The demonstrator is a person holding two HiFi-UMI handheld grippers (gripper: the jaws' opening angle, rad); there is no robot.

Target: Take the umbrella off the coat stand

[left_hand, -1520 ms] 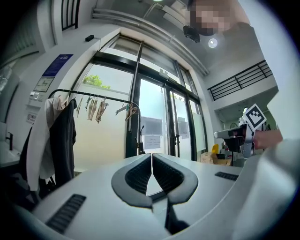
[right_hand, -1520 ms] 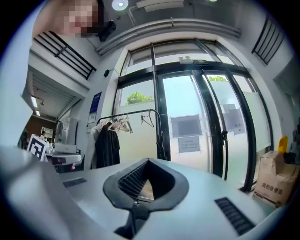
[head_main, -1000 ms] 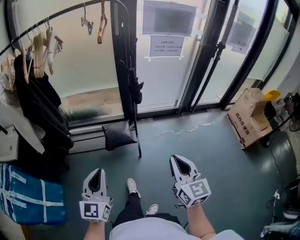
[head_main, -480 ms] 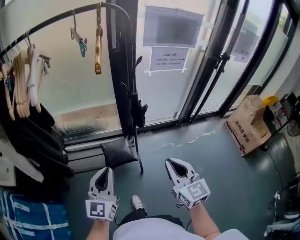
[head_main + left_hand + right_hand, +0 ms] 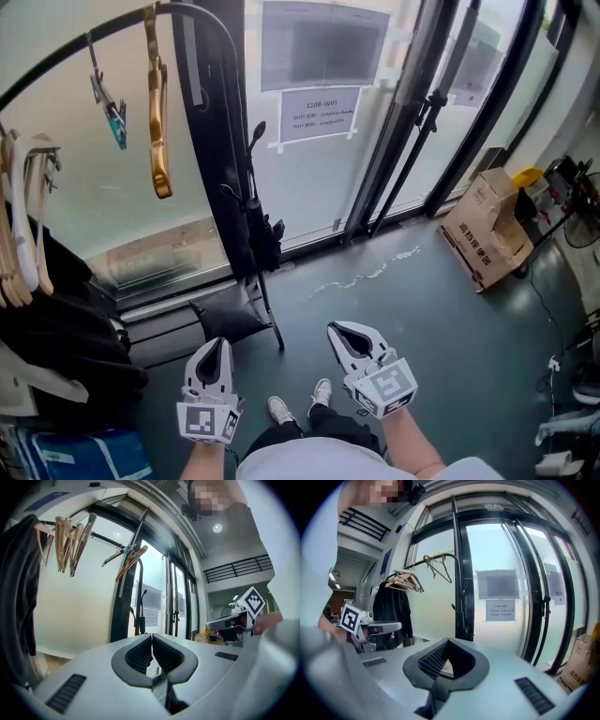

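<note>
Currently we are closing in on the coat stand (image 5: 208, 141), with nothing gripped yet.

- Left tongs (image 5: 215, 350): pads pressed together, empty.
- Right tongs (image 5: 343, 330): likewise shut tight, nothing between the pads.
- Umbrella (image 5: 253, 223): black and furled, hanging against the stand's upright post. A slim curved end, likely the handle, rises at its top, and the tip points toward the stand's foot.
- Both tongs are in front of the stand, lower than that curved end and well apart from the umbrella.

We judge the step in hand to be the approach and setting up the grasp. Notes for doing it well:

1. Spread one pair of tongs wide before arriving at the stand. Shut pads would only push the umbrella against the post.
2. Grip the stiff neck just under the curved end. The fabric folds would probably slip.
3. We cannot make out how it hooks onto the stand. We would lift along the post first, then draw it away from the stand.
4. The second pair could steady the lower part, so the tip does not swing into the stand's leg or the dark cushion (image 5: 225, 319) at the stand's foot.
5. Stay clear of the wooden hanger (image 5: 159, 131) on the stand's bar.
</note>
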